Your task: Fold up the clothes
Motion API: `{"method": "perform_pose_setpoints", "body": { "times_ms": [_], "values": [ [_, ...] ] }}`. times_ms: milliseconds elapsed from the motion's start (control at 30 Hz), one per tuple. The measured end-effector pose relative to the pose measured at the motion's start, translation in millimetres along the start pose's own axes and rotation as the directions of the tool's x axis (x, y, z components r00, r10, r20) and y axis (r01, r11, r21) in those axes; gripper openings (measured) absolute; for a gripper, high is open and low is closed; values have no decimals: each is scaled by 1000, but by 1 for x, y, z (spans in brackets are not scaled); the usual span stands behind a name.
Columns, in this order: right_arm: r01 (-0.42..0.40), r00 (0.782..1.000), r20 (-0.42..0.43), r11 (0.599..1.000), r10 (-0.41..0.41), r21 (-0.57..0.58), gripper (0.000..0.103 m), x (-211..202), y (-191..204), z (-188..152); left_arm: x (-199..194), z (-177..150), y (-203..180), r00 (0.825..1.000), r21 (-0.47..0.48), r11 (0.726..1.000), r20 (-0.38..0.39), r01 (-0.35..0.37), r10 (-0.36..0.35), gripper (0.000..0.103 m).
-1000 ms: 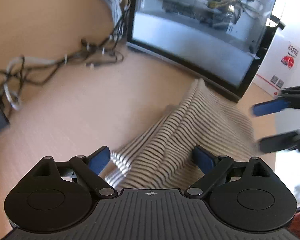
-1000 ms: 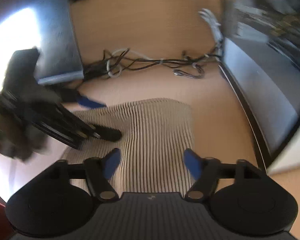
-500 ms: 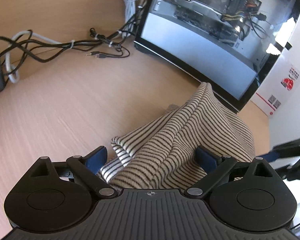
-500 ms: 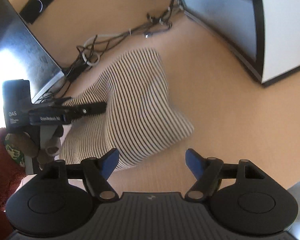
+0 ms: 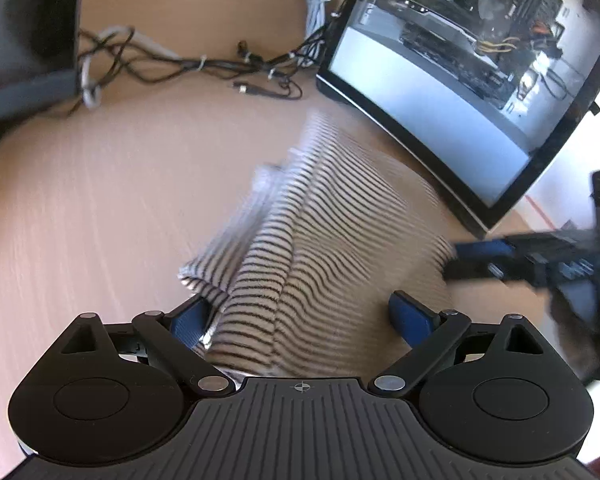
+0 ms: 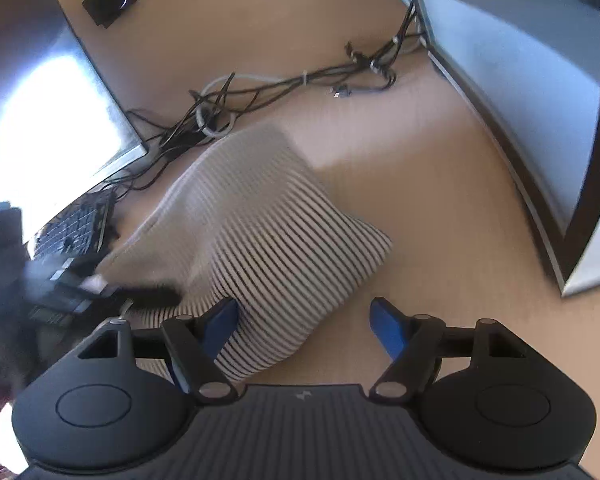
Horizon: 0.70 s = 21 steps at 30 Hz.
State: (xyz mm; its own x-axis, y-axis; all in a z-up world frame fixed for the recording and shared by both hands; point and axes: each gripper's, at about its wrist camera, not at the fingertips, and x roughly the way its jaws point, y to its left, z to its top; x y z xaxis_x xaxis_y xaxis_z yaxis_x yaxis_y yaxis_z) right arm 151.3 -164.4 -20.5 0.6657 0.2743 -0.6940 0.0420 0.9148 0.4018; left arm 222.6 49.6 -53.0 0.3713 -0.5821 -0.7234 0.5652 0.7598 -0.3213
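Garment: a striped knit top (image 5: pixel 316 248), loosely folded, lies on the wooden desk (image 5: pixel 100 208) between a monitor (image 6: pixel 40 120) and a glass-sided computer case (image 5: pixel 460 80).
Left gripper (image 5: pixel 300 316): jaws spread wide; the cloth's near end lies between the blue pads and reaches back under the gripper body, but the pads do not press on it.
Right gripper (image 6: pixel 304 320): jaws likewise spread; its left pad overlaps the cloth's near corner, its right pad stands over bare desk. Nothing is pinched.
Key relation: the garment's long axis runs away from both claws toward the cables (image 6: pixel 284 88) (the left wrist view is blurred). The left gripper sits centred on the near edge; the right meets only a corner, with the cloth lying to its left.
Judgement: the next grasp probably falls on the near hem, both hands about equally close.
Writing: none legible; the case and monitor show no readable label.
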Motion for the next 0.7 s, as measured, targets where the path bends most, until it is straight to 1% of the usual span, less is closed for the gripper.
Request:
{"method": "perform_pose_setpoints", "body": {
  "times_ms": [100,233,300,367,433,500,533,567,600,633,667,700],
  "values": [
    [65,997,42,998,-64,-13,73,5,0,11,-4,-11,-16,999,4,999,-26,45,-44,97],
    [97,993,67,995,-96,-16,75,19,-3,26,-4,-24,-39,992,4,994,-62,114,-113,98],
    [120,990,78,992,-116,-46,78,26,1,33,-7,-29,-44,988,-8,990,-67,140,-141,98],
    [150,986,92,985,-142,-86,78,31,8,39,-18,-29,-41,989,-38,989,-47,142,-143,98],
    [200,975,131,963,-178,-182,78,27,27,38,-35,-25,-31,995,-74,992,7,104,-104,99],
    [225,965,194,932,-174,-282,78,15,48,34,-52,-22,-14,997,-141,990,76,25,-14,99],
    [237,959,230,916,-167,-323,78,7,58,29,-59,-22,-5,994,-183,983,103,-13,32,98],
    [244,954,256,904,-158,-351,78,0,68,25,-64,-21,4,989,-224,973,126,-48,78,95],
    [236,953,268,897,-139,-374,78,-6,78,20,-65,-21,11,985,-262,962,135,-73,111,91],
    [208,959,264,894,-106,-396,78,-11,89,13,-64,-23,17,980,-293,951,139,-99,145,79],
    [176,966,249,887,-72,-427,78,-12,101,5,-62,-24,22,974,-321,938,136,-129,180,71],
    [158,971,234,867,-49,-473,78,-9,114,-4,-61,-25,26,969,-342,926,126,-158,213,69]
  ]
}}
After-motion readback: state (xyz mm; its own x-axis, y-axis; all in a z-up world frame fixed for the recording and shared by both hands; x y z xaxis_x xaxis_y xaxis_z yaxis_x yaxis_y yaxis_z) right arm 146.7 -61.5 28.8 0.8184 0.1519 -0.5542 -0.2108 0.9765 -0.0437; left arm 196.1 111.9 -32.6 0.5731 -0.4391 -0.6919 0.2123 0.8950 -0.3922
